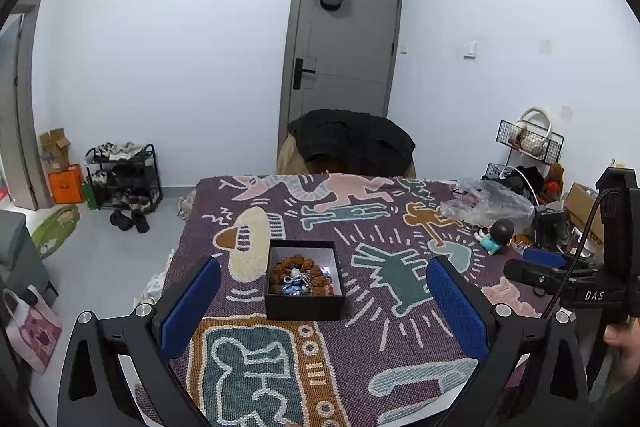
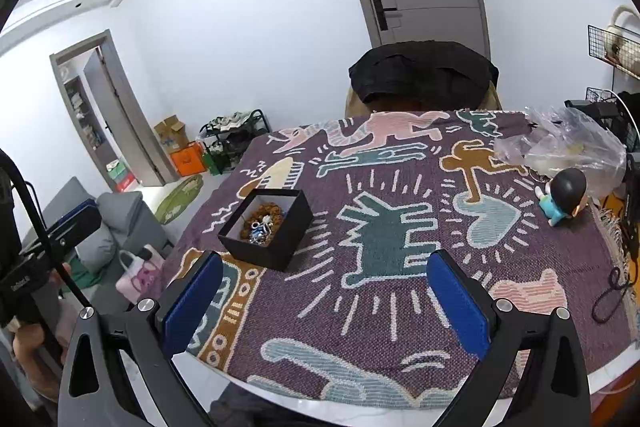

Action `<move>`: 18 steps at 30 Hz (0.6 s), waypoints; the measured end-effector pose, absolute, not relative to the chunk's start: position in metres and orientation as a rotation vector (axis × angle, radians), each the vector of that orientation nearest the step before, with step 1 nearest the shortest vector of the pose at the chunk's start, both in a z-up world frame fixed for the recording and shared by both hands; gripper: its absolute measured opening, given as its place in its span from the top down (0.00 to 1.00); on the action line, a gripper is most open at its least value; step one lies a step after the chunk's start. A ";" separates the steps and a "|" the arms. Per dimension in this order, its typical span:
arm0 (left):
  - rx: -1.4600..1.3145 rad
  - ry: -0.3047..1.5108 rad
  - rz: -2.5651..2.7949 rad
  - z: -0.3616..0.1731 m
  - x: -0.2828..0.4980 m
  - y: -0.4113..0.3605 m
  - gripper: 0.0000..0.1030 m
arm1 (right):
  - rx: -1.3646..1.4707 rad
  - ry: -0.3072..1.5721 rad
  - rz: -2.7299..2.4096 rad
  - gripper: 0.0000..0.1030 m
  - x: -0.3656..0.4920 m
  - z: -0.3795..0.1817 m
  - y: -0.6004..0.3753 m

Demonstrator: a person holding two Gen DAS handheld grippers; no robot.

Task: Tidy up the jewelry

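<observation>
We see a black box (image 1: 305,279) sitting open on the patterned cloth (image 1: 400,227), centred ahead of the left gripper (image 1: 324,307). Inside: a brown bead bracelet (image 1: 298,269) with silvery-blue pieces on top, possibly a chain; too small to tell. Left gripper's blue pads spread wide, holding nothing. Right gripper (image 2: 326,311) likewise spread and empty, box ahead to its left. A small figurine (image 2: 562,197) lies near the cloth's right edge.
</observation>
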State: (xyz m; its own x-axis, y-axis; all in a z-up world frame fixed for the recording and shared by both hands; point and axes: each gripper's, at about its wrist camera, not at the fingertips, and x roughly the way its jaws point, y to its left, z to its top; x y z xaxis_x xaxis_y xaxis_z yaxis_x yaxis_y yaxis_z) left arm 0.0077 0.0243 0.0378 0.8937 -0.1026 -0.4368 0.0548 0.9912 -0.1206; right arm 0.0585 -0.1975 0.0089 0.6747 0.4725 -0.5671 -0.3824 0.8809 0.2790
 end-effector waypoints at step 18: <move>-0.102 0.473 -0.097 0.035 0.009 0.021 0.00 | 0.142 0.681 0.512 0.01 0.058 0.009 -0.199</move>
